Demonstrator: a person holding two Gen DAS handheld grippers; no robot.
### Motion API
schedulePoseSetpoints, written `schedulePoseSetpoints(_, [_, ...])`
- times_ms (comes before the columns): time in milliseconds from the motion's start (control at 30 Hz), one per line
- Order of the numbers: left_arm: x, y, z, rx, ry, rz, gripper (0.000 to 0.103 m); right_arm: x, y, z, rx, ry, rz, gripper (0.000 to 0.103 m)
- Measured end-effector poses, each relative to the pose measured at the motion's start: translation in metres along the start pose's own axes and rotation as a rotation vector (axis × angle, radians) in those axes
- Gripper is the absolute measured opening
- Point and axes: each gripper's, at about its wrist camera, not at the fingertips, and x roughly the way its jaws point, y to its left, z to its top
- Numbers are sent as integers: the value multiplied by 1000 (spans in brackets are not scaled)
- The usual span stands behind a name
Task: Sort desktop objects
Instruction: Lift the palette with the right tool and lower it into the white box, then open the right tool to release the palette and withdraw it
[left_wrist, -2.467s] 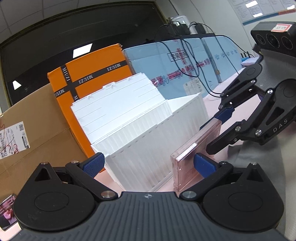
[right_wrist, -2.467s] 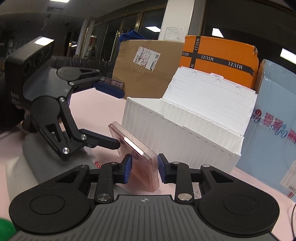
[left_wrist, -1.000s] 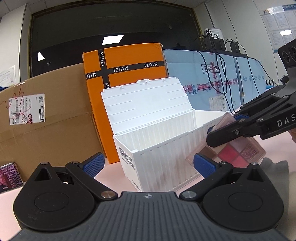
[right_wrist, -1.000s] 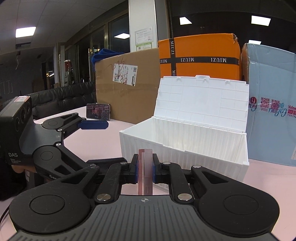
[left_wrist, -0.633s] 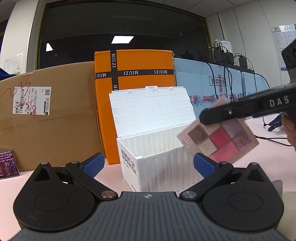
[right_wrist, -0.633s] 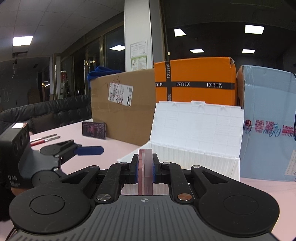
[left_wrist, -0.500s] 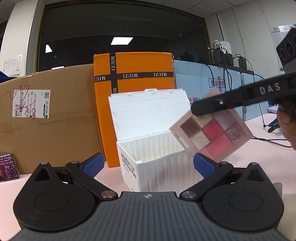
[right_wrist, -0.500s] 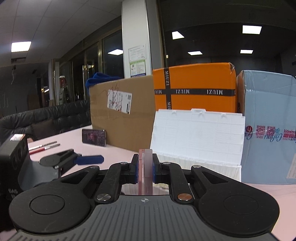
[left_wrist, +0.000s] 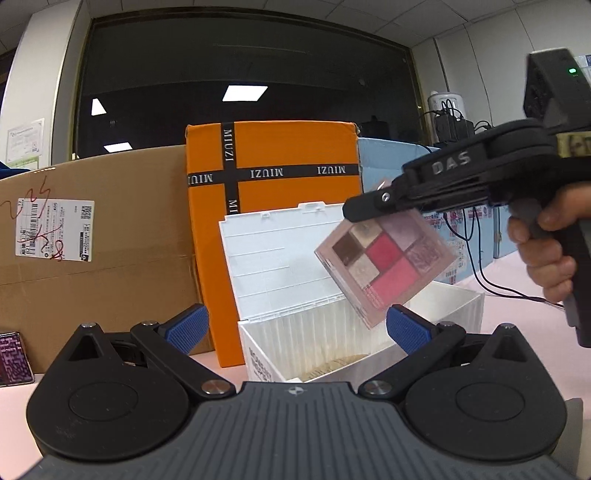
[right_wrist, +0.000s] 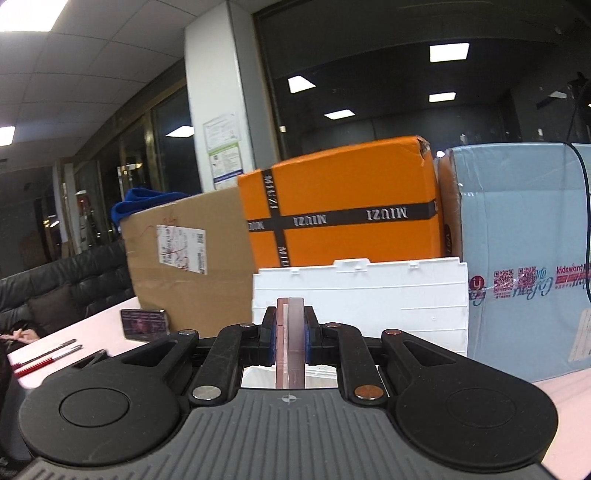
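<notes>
The makeup palette (left_wrist: 386, 265) hangs tilted above the open white box (left_wrist: 354, 332), pinched in the right gripper (right_wrist: 290, 339). At six o'clock, the left gripper (left_wrist: 295, 328) gapes wide, holding nothing. An orange carton (left_wrist: 273, 192) stands at twelve o'clock behind the box.

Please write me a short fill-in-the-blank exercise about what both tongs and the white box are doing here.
1. The right tongs are shut on the ____ palette.
2. The left tongs are ____ and hold nothing.
3. The lid of the white storage box stands ____.
4. Behind the white storage box stands an ____ MIUZI carton.

Missing words: eyeshadow; open; open; orange
</notes>
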Motion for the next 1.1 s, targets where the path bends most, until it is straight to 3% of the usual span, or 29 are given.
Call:
schedulePoseSetpoints(267, [-7, 11, -6, -53, -19, 18, 103, 27, -7, -23, 59, 97, -5, 12])
schedulePoseSetpoints(600, [-3, 9, -16, -56, 9, 3, 103, 34, -17, -28, 59, 127, 10, 14])
schedulePoseSetpoints(1100, [0, 2, -21, -40, 36, -10, 103, 30, -61, -38, 114, 211, -80, 16])
